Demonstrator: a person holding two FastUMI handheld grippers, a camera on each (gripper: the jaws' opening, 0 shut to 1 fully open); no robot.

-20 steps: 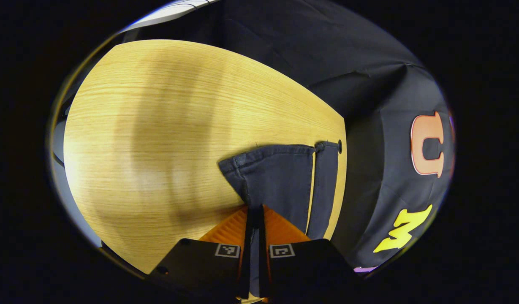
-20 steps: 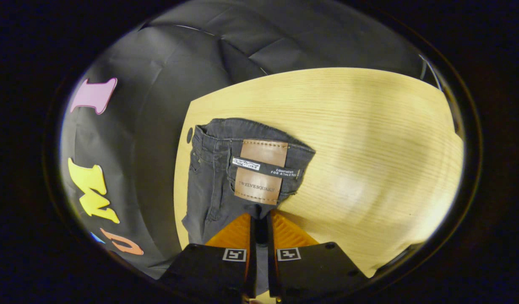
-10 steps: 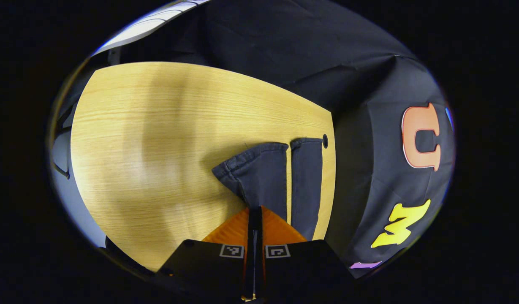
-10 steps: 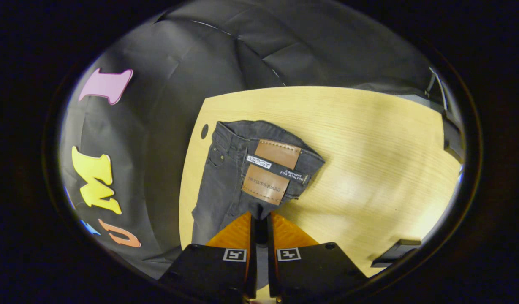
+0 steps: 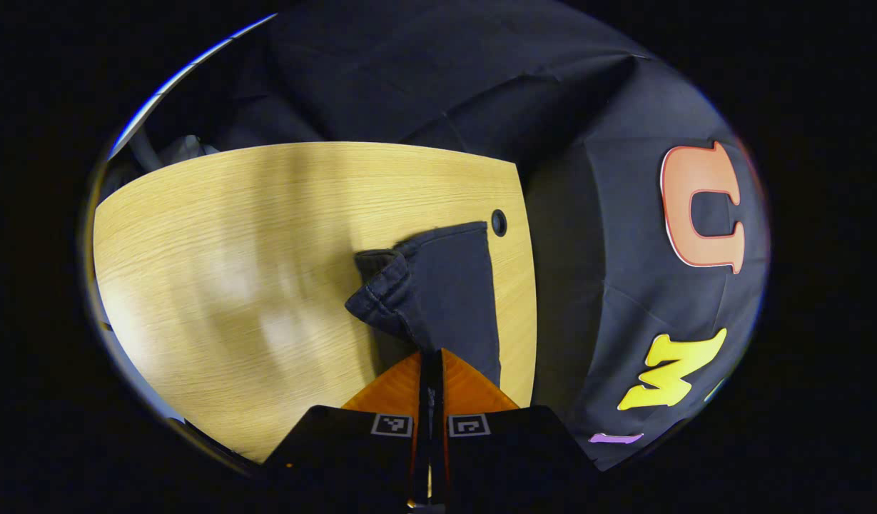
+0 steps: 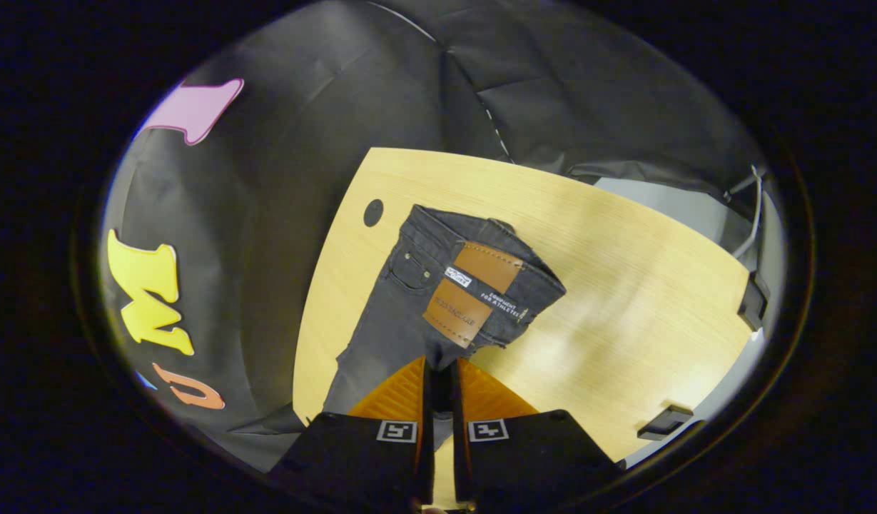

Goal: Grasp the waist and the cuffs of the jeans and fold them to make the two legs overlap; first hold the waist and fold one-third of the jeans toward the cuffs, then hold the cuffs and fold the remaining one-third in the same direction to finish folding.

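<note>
Denim was pinched at both ends. The left gripper (image 5: 429, 357) had its fingers closed down to a thin slit on the cuff end of the jeans (image 5: 438, 285), and the right gripper (image 6: 438, 368) was clamped narrow on the waist (image 6: 481, 285), just below the brown leather patch (image 6: 474, 293).

Taking the round cable hole (image 5: 499, 223) near the table's (image 5: 231, 250) edge as landmark: in the left gripper view the cuffs (image 5: 395, 275) lay just beside that hole, the upper leg bunched over the lower. In the right gripper view the waist's corner sat close to the hole (image 6: 372, 213) too.

The garment's long axis ran between the two grippers, along the table edge nearest the hole. Judging by this, the legs were nearly overlapped; laying them flat seemed next, and then the right gripper, already at the waist, would carry the first third toward the cuffs.
</note>
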